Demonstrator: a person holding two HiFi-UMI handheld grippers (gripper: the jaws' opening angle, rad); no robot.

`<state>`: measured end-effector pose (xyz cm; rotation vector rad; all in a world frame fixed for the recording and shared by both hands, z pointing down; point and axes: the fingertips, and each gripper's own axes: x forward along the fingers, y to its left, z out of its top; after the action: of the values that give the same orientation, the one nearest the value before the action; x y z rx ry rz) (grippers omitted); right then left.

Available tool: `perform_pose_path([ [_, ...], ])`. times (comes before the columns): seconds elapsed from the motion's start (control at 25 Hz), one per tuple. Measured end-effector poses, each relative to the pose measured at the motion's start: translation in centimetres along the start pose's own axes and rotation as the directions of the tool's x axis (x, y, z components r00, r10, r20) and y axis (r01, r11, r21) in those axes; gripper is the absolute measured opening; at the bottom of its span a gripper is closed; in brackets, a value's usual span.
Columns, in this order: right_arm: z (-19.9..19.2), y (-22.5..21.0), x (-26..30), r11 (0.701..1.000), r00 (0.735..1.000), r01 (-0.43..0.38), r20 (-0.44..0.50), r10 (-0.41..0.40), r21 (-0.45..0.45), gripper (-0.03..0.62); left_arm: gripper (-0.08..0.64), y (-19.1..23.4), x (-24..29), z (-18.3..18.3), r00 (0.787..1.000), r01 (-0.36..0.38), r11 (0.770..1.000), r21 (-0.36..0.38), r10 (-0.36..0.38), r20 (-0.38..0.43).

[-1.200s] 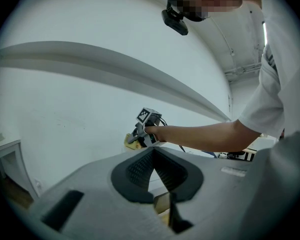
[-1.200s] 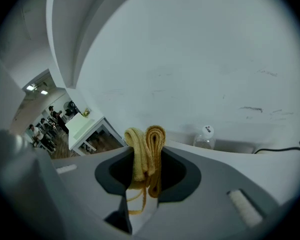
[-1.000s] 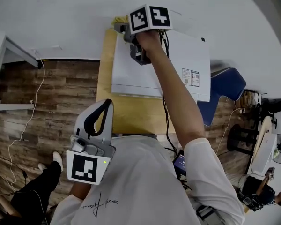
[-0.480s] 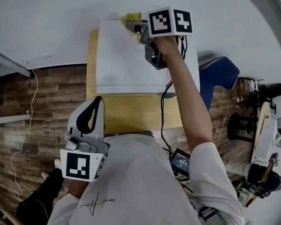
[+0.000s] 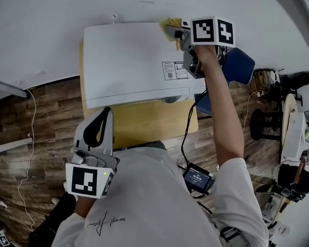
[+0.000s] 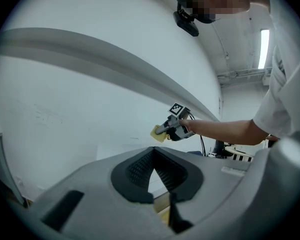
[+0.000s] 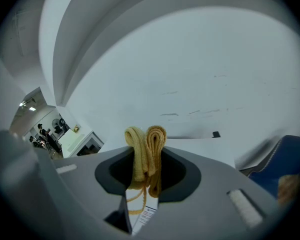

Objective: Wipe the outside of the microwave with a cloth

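The white microwave (image 5: pixel 129 60) stands on a wooden table (image 5: pixel 149 122) against the wall. My right gripper (image 5: pixel 172 31) reaches over its top near the back right and is shut on a folded yellow cloth (image 5: pixel 170 23), which presses on the top at the rear edge. In the right gripper view the cloth (image 7: pixel 146 151) bulges up between the right gripper (image 7: pixel 145 171) jaws, with the microwave top (image 7: pixel 195 146) beyond. My left gripper (image 5: pixel 109 113) hangs near my body, short of the table, shut and empty; its jaws (image 6: pixel 154 153) meet.
A blue chair (image 5: pixel 238 66) stands right of the table, close to my right forearm. A white wall runs directly behind the microwave. A cable and a small device (image 5: pixel 198 177) hang at my right hip. A fan and stands (image 5: pixel 298 133) crowd the far right over wooden floor.
The right gripper has slid the cloth rightward along the microwave top's back edge, from the back left corner to near the back right. The left gripper has stayed put.
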<state>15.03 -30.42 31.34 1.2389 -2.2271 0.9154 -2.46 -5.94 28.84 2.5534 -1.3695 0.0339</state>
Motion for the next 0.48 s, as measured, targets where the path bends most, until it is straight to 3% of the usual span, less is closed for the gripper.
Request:
perform_pose_path([
  [0.48,-2.6,-13.0,-3.9,0.973,0.974,0.221,-0.051,-0.219,0.057,0.115,-0.006,-1.4,3.1,-0.3,1.000,0.008,1.000,0.016,-0.007,-0.026],
])
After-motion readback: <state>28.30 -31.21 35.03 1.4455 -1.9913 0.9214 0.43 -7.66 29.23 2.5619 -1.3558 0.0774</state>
